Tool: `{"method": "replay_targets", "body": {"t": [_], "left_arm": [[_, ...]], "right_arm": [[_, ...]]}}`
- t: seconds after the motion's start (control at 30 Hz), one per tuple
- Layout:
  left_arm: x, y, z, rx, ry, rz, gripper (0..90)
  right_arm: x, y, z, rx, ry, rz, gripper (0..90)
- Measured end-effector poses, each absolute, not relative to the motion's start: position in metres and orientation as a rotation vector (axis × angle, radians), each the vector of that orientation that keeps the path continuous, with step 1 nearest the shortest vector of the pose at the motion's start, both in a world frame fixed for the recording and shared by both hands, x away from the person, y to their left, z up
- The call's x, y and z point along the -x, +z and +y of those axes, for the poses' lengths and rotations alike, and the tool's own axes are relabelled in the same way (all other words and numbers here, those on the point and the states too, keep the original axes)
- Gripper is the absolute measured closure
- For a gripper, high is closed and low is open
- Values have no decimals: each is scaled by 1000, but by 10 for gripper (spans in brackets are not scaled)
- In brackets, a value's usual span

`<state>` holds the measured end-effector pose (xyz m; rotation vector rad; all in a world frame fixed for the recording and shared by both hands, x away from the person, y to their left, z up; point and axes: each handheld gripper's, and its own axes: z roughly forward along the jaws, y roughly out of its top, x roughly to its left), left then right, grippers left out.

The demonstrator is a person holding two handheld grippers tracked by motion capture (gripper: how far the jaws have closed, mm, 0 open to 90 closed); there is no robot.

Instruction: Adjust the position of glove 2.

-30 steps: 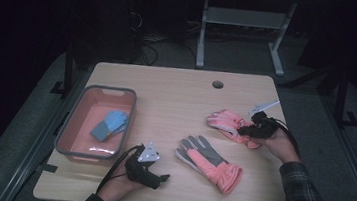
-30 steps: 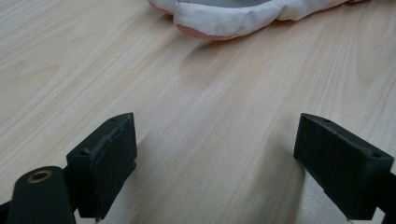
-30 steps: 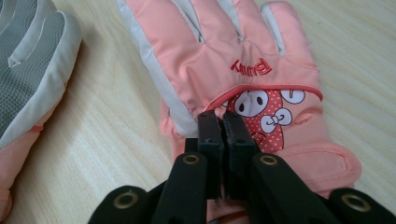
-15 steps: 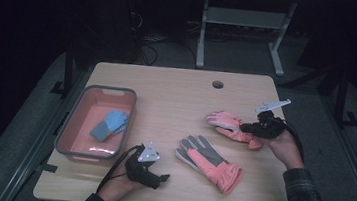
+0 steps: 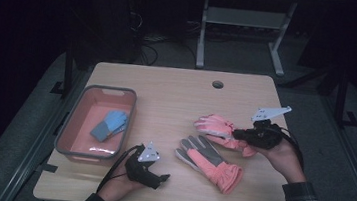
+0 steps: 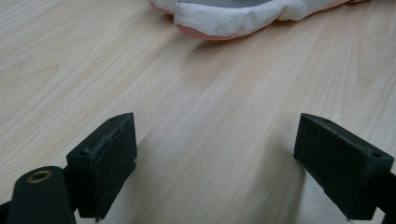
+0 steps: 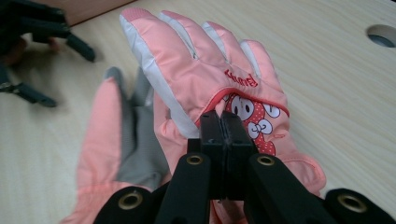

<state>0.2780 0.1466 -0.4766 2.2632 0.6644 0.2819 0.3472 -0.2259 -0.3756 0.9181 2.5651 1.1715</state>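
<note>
My right gripper (image 7: pixel 222 121) is shut on the back of a pink glove (image 7: pixel 201 65) with a cartoon face, pinching its fabric near the cuff. In the high view this glove (image 5: pixel 214 126) hangs from the right gripper (image 5: pixel 237 134) at the table's right, fingers pointing left. A second pink glove (image 5: pixel 210 161) lies grey palm up just in front of it. Near the front edge my left gripper (image 5: pixel 163 178) rests open on the wood, and its jaws (image 6: pixel 224 163) hold nothing. The second glove's cuff (image 6: pixel 224 18) lies ahead of them.
A pink bin with a grey rim (image 5: pixel 70 134) stands at the left with a blue glove (image 5: pixel 109 125) inside. A round cable hole (image 5: pixel 217 84) is at the table's far side. Bare wood spans the middle and far half.
My right gripper has risen a little with the cartoon glove pinched in it, lifting its cuff end off the table. The left gripper and the second glove have not moved.
</note>
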Motion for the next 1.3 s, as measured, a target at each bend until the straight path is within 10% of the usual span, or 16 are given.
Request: {"method": "replay_targets", "body": {"t": [0.83, 1.1, 1.3], "left_arm": [[-278, -477, 147, -2263, 282, 666, 124], [-278, -477, 146, -2261, 280, 668, 122], [-279, -472, 143, -2297, 279, 706, 153]], "right_arm": [[-312, -379, -162, -786, 1068, 2681, 872], [-313, -377, -166, -784, 1128, 2673, 630], [-313, -368, -182, -795, 1198, 2601, 628]]}}
